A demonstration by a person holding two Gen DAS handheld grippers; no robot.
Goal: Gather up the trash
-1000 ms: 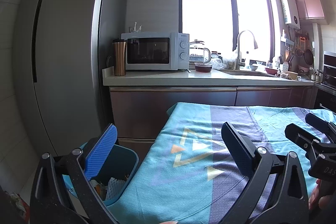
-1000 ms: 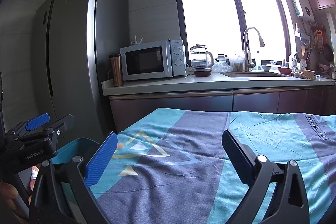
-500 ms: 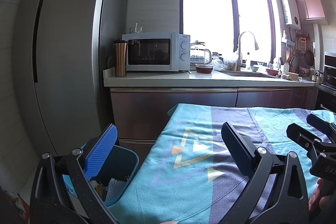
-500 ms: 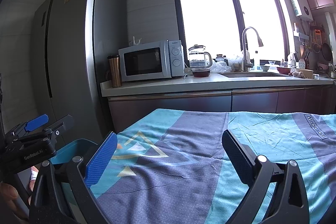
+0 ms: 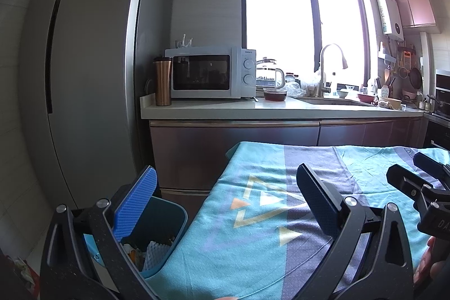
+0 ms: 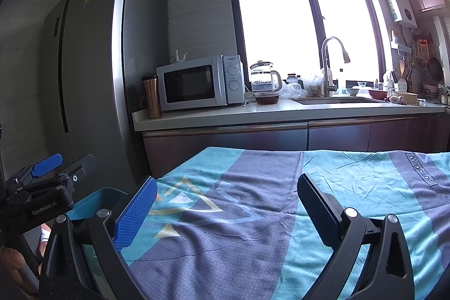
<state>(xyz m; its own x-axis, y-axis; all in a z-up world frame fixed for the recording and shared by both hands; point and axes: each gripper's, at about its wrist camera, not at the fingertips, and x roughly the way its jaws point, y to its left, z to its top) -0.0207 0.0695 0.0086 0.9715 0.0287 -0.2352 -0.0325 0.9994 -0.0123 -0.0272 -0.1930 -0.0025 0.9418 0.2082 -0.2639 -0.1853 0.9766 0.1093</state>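
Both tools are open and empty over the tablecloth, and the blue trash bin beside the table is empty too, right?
Not quite. The blue trash bin already holds trash, as the left wrist view shows. The left tool and right tool are open and empty over the tablecloth.

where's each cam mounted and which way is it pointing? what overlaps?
Left wrist: on the left gripper, level over the table's left end, facing the counter; shows its own open fingers, the bin below, the right gripper at right.
Right wrist: on the right gripper, over the tablecloth, facing the same counter; shows its open fingers, the left gripper and a hand at left.
Shared: fridge, microwave, faucet, window, tablecloth, bin.
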